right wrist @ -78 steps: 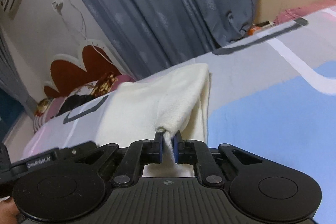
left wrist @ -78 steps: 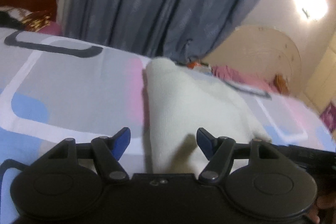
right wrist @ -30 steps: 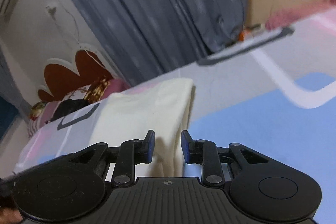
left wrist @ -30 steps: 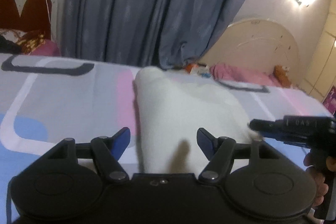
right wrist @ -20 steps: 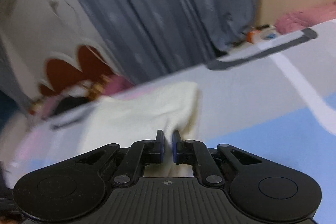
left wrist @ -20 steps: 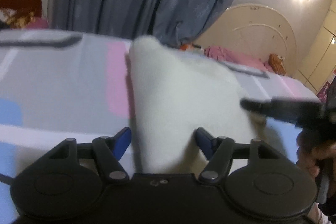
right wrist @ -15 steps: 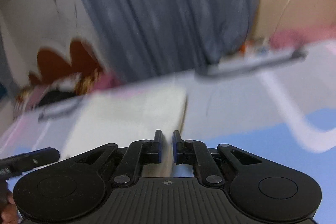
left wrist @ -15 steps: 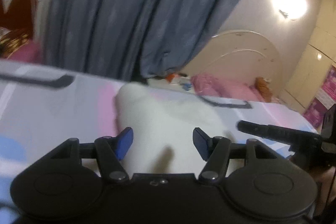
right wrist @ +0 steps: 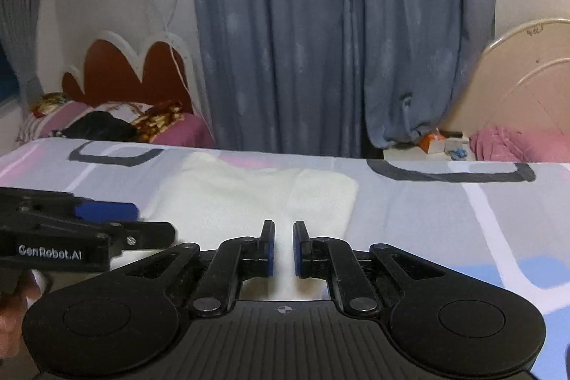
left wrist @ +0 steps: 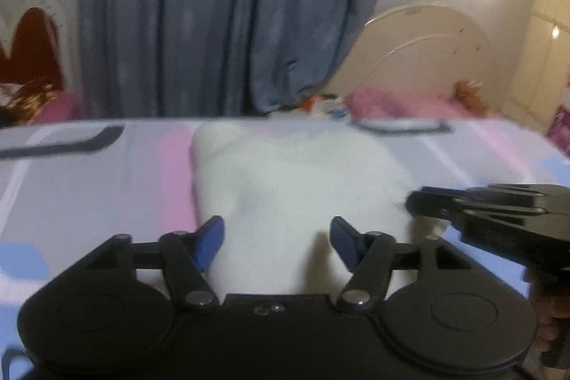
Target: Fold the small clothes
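A white knit garment (left wrist: 292,173) lies folded into a compact rectangle on the patterned bedsheet (left wrist: 89,187). My left gripper (left wrist: 276,234) hovers over the garment's near edge with its jaws opening wide; the cloth lies under the gap and the pads do not press it. In the right wrist view the garment (right wrist: 249,198) stretches away from my right gripper (right wrist: 284,246), whose blue pads stand a narrow slit apart with white cloth filling it at the near right edge. The right gripper (left wrist: 413,202) also shows at the garment's right corner. The left gripper (right wrist: 155,221) reaches in from the left.
The bedsheet (right wrist: 427,219) runs wide to the right. Behind the bed hang blue curtains (right wrist: 302,41). A red headboard (right wrist: 124,73) with pillows stands at the back left. A cream bed end (left wrist: 427,52) and pink bedding are at the back right. A hand (right wrist: 14,308) holds the left tool.
The right gripper let the garment go, closed again on its near right edge and rolled level. The left gripper narrowed a little, then widened, and shifted along the near edge.
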`<state>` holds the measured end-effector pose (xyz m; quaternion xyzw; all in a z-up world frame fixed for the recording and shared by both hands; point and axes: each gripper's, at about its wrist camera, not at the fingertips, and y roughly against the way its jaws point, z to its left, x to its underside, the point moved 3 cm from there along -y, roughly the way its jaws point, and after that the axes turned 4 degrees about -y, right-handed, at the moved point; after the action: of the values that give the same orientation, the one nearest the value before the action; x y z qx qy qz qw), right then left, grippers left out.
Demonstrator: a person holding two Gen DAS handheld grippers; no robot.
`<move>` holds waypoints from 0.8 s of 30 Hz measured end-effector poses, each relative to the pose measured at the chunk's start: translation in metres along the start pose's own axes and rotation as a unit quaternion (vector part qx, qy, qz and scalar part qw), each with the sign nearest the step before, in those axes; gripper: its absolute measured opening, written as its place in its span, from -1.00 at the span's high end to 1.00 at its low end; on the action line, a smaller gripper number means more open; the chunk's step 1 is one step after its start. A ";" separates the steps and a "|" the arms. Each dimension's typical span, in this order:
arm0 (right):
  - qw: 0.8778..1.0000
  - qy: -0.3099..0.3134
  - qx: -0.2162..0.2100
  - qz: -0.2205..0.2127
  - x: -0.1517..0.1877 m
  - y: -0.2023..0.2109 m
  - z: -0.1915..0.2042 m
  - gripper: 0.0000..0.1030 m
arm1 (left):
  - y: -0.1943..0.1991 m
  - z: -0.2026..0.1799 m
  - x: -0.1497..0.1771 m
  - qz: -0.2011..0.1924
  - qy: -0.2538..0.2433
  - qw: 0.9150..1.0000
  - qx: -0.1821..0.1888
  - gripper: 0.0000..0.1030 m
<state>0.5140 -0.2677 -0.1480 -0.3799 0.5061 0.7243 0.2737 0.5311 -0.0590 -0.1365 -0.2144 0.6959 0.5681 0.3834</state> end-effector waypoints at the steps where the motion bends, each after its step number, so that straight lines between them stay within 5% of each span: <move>1: 1.000 0.003 0.000 0.011 0.010 -0.003 0.000 0.84 | -0.009 -0.003 0.006 0.021 -0.007 1.000 -0.020 -0.62; 10: 1.000 0.007 0.010 0.018 0.009 0.005 0.003 0.81 | -0.002 -0.002 0.013 0.030 0.010 0.999 -0.033 -0.63; 13: 1.000 -0.003 0.001 0.023 0.016 0.022 0.000 0.33 | 0.003 -0.004 0.012 0.028 0.013 0.999 -0.034 -0.59; 20: 0.996 -0.023 -0.015 0.082 0.044 0.021 -0.010 0.33 | 0.008 -0.006 0.030 0.041 0.015 0.998 -0.036 -0.66; 24: 0.994 -0.092 -0.042 0.046 0.025 0.040 -0.034 0.30 | 0.022 0.004 0.018 0.007 0.025 0.999 -0.038 -0.78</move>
<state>0.4781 -0.3129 -0.1544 -0.2992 0.4651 0.7883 0.2698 0.5054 -0.0473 -0.1367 -0.2382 0.6843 0.5914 0.3539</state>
